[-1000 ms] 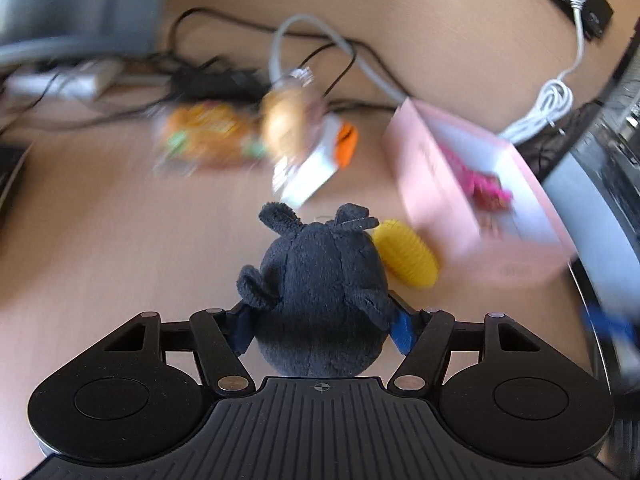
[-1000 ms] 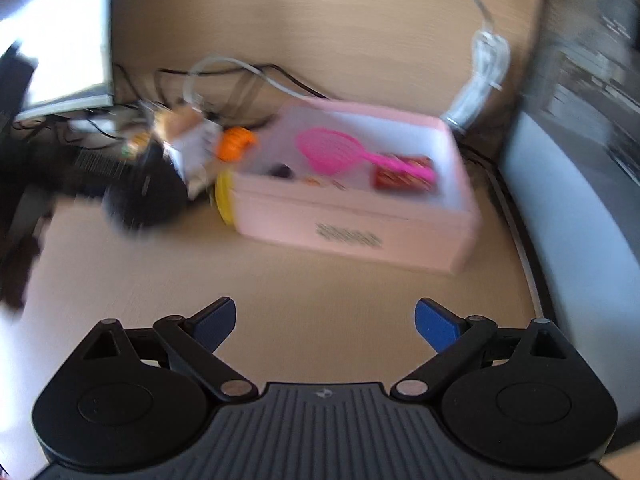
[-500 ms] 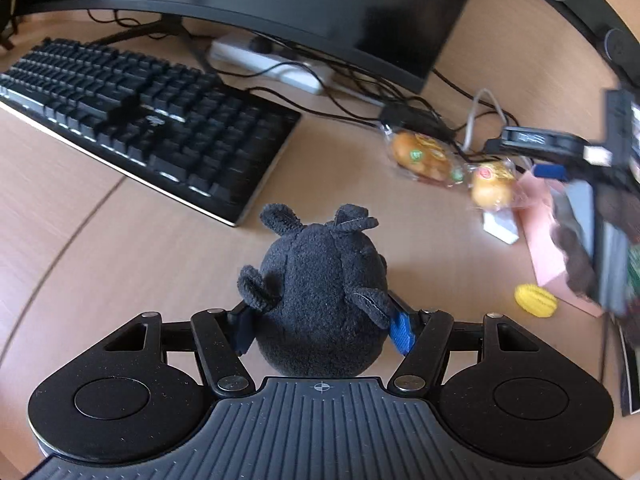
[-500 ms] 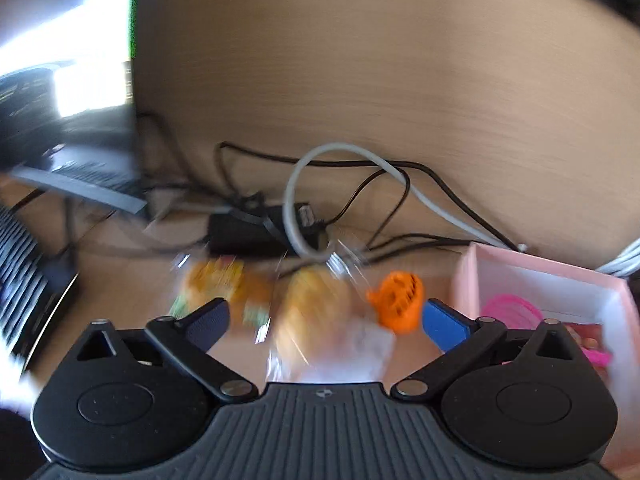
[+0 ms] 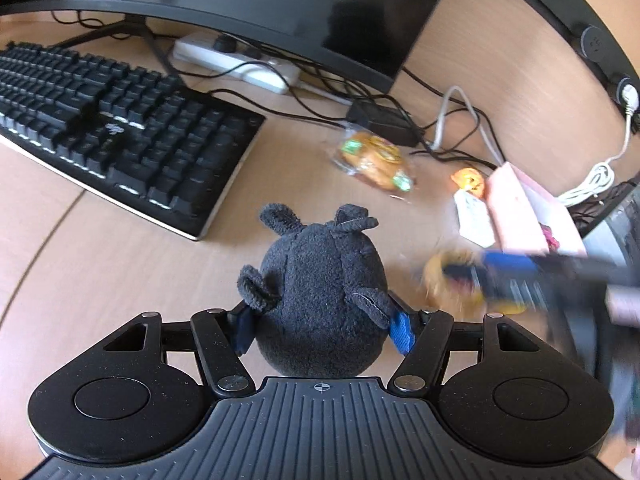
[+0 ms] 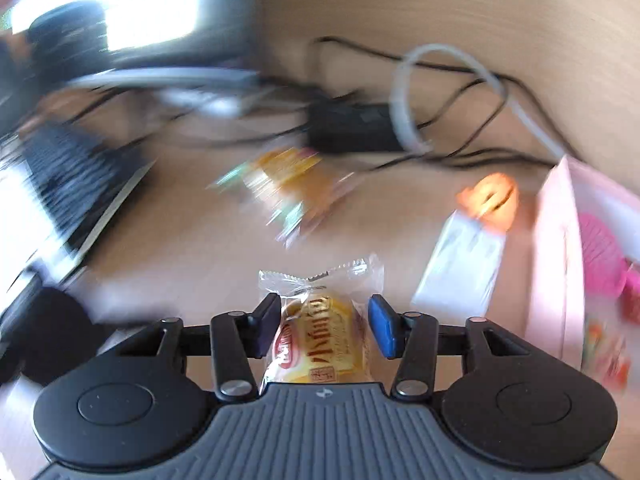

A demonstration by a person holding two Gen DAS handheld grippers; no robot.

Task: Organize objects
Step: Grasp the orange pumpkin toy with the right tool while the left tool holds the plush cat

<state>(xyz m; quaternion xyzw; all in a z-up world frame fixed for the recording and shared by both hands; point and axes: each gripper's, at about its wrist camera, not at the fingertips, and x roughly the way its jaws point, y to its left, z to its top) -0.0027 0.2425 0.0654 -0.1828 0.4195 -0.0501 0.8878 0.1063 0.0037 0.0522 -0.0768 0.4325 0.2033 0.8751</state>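
Lighting: bright daylight; glare patch upper left in the right wrist view. Blur: heavy motion smear across the right wrist view behind the sharp snack packet (image 6: 320, 340); left wrist view sharp except right of the plush toy (image 5: 320, 296). Fisheye bending at edges.

One dark plush toy (image 5: 320, 296), two wrapped snack cakes (image 5: 374, 160) (image 6: 316, 336), one pink box (image 5: 524, 212), one keyboard (image 5: 120, 136), one monitor (image 5: 240, 4).
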